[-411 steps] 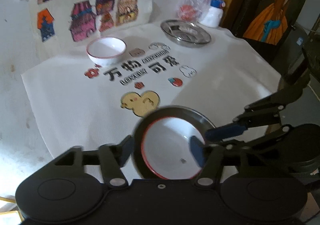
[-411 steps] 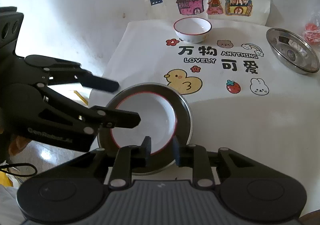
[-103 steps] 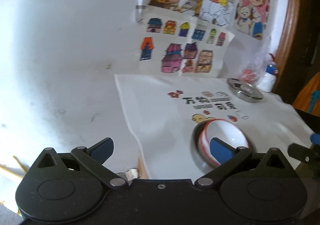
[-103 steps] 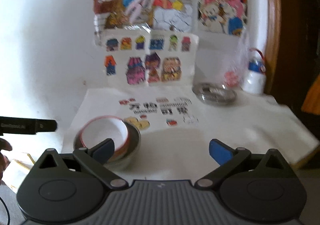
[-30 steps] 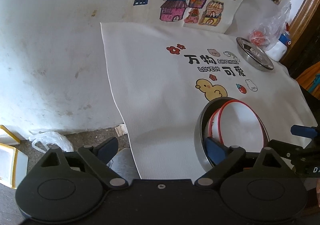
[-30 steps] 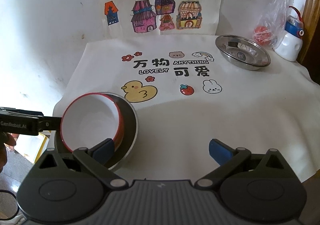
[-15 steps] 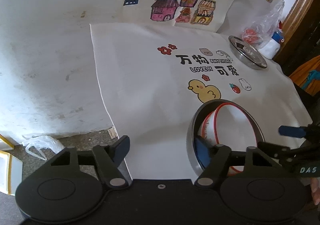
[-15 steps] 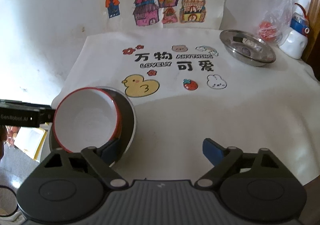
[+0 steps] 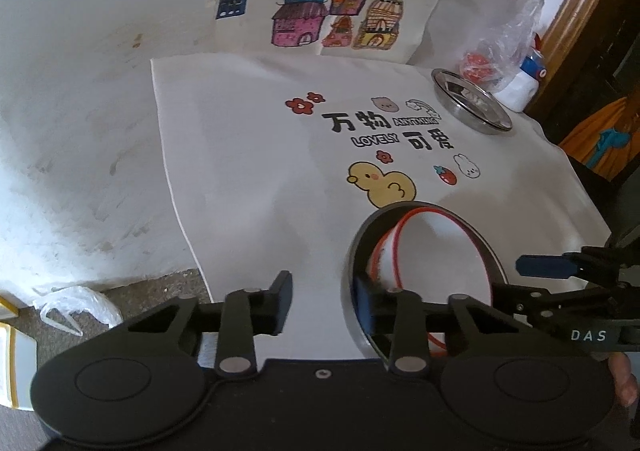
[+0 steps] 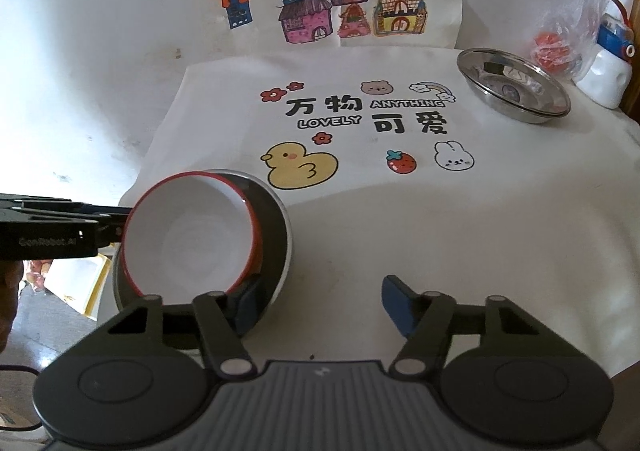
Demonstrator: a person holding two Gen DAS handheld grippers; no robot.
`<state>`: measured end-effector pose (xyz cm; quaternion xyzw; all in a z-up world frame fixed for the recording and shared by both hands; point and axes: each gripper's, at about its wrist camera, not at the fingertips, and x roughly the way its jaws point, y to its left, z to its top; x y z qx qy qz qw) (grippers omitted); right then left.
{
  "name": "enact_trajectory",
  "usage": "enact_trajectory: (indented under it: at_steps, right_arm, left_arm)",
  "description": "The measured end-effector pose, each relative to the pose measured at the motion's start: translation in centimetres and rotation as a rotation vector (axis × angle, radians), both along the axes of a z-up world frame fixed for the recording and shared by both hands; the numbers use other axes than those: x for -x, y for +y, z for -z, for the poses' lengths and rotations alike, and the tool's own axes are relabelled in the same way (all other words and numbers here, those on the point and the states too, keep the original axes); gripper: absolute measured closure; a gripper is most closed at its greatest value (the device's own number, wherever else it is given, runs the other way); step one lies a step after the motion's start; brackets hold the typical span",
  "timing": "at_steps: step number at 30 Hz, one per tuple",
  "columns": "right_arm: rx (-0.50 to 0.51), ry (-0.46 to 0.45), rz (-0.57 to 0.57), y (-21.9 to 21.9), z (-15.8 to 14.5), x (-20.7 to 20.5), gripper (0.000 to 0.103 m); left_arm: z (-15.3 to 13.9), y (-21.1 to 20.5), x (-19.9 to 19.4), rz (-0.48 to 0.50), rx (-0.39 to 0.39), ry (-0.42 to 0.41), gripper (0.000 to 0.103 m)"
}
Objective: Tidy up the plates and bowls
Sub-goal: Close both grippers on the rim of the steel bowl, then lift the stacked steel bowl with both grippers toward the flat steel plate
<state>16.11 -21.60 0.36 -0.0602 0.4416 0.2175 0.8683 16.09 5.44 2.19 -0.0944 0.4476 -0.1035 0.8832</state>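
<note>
A steel plate (image 9: 360,247) (image 10: 280,239) at the near left corner of the tablecloth holds nested white bowls with red rims (image 9: 436,251) (image 10: 192,239). My left gripper (image 9: 322,301) is open and straddles the plate's left rim, with the right finger inside the rim and the left finger outside, apart from it. My right gripper (image 10: 322,303) is open. Its left finger sits at the plate's near edge and its right finger over bare cloth. A second steel plate (image 9: 472,105) (image 10: 514,91) lies at the far right.
The white printed tablecloth (image 10: 400,231) hangs over the table's left edge. A plastic bag of red items (image 10: 554,45) and a white and blue bottle (image 10: 608,67) stand behind the far plate. House drawings (image 10: 340,11) lean on the wall. A plastic bag (image 9: 76,307) lies on the floor.
Both grippers have narrowed their fingers since half a second ago. The left one has moved in, so its fingers now straddle the steel plate's rim. The stack has stayed at the table corner.
</note>
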Motion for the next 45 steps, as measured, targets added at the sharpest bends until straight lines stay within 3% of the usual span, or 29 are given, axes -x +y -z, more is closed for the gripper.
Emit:
enact_trajectory:
  at_steps: [3,10,16,20,31,32,36,45]
  right_arm:
    - [-0.026,0.023,0.003,-0.1,0.0,-0.1,0.047]
    - [-0.07,0.127,0.05,-0.4,0.3,-1.5,0.049]
    - [-0.087,0.257,0.058,0.2,0.5,-3.3,0.069]
    - [-0.108,0.293,0.064,0.5,0.5,-3.4,0.081]
    - [-0.203,0.35,0.119,-0.6,1.1,-3.8,0.081]
    - [-0.211,0.355,0.121,-0.7,1.2,-3.8,0.082]
    - [-0.252,0.383,0.15,-0.9,1.4,-3.8,0.09]
    - [-0.254,0.378,0.188,-0.7,1.3,-3.5,0.09]
  left_arm:
    - [-0.2,-0.4,0.0,0.01,-0.012,-0.003,0.077]
    - [-0.2,-1.1,-0.8,0.029,-0.039,0.041,0.08]
    - [0.0,-1.3,-2.9,0.078,-0.028,0.155,0.085]
    - [0.2,-1.5,-3.1,0.095,-0.027,0.168,0.088]
    - [0.3,-1.5,-3.0,0.09,-0.019,0.163,0.09]
    - [0.3,-1.5,-3.0,0.088,-0.013,0.162,0.095]
    - [0.1,-1.9,-2.8,0.081,-0.025,0.145,0.096]
    - [0.2,-1.7,-2.8,0.066,-0.017,0.151,0.096]
